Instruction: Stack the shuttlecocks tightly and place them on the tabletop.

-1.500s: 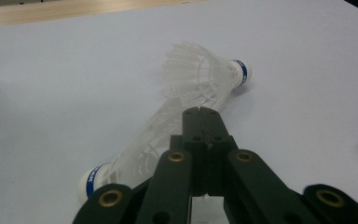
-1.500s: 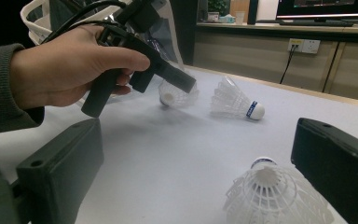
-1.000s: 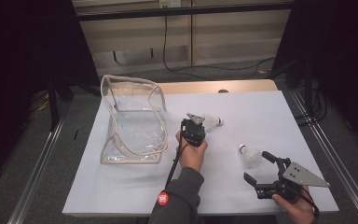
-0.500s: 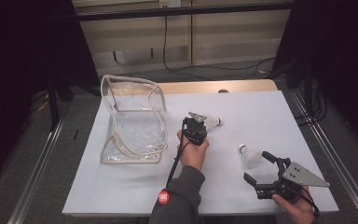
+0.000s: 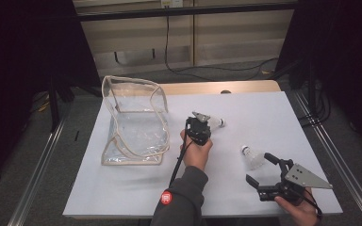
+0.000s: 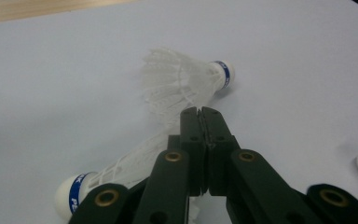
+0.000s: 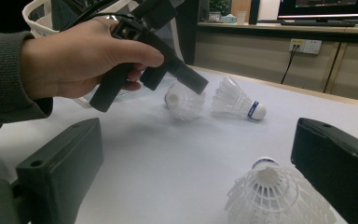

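Inspection of the tabletop [image 5: 122, 188] found three shuttlecocks lying loose and a clear pouch [image 5: 134, 122] standing open and apparently empty, so the job, judged to be bagging the shuttlecocks, was barely begun.

The left tongs [image 6: 199, 112] were clenched, jaws pressed together on the feather skirt of the nearer shuttlecock [image 6: 98, 179]. Its blue-banded cork lay down beside the tongs' body, and it appeared to rest on the sheet, not yet lifted. A second shuttlecock [image 6: 191, 77] lay just beyond the tips, its skirt touching or very near the first. The pouch stood well off to the left of these tongs in the high view.

The right tongs [image 5: 263, 168] were released, jaws spread wide and grasping nothing. The third shuttlecock [image 7: 272, 196] sat cork-up between and just ahead of the jaws, touched by neither as far as could be seen.

Outstanding: lift the pinched shuttlecock, carry it to the pouch, then take the other two. Noted risk: a grip on thin feathers may slip or crush the skirt
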Tool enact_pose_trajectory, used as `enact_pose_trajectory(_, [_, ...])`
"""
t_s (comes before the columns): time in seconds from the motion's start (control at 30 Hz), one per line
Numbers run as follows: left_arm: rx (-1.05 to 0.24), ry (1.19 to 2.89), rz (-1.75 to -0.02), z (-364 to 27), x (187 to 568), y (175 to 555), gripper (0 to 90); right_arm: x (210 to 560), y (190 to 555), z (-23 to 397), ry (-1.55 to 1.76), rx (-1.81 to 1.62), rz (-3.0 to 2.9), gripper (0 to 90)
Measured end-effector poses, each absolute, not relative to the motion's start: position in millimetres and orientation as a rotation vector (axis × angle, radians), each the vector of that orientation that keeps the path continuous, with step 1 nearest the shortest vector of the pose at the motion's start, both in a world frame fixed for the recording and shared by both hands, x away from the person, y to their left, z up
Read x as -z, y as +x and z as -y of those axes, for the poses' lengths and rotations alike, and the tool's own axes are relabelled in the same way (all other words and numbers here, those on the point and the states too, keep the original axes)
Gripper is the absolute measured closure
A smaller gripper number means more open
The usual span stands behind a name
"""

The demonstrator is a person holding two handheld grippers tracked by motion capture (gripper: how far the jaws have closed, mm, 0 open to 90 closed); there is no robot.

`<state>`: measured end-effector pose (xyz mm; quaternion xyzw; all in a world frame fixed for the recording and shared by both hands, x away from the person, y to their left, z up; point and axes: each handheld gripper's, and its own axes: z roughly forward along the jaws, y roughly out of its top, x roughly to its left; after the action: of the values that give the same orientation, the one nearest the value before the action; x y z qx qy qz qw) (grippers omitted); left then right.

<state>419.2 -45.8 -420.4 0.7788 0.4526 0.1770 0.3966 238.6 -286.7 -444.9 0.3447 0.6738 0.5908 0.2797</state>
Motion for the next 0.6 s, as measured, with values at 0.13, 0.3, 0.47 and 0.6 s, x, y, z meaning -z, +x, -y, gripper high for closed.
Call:
enact_pose_trajectory(0.13, [-0.436, 1.979, -1.152, 46.3, 419.9, 421.0, 88.5, 445.1, 238.4, 286.7, 0.922, -1.583, -1.809, 1.7])
enact_pose_trajectory(0.3, [-0.445, 1.992, -1.139, 45.8, 418.6, 421.3, 88.4, 444.9, 238.1, 287.3, 0.925, -1.583, -1.808, 1.7])
enact_pose_trajectory(0.47, [-0.451, 1.993, -1.126, 44.0, 414.3, 420.8, 86.2, 445.1, 238.1, 286.9, 0.923, -1.584, -1.810, 1.7])
enact_pose_trajectory(0.6, [-0.466, 1.994, -1.115, 40.0, 411.5, 420.7, 84.4, 445.0, 238.1, 286.7, 0.924, -1.583, -1.811, 1.7])
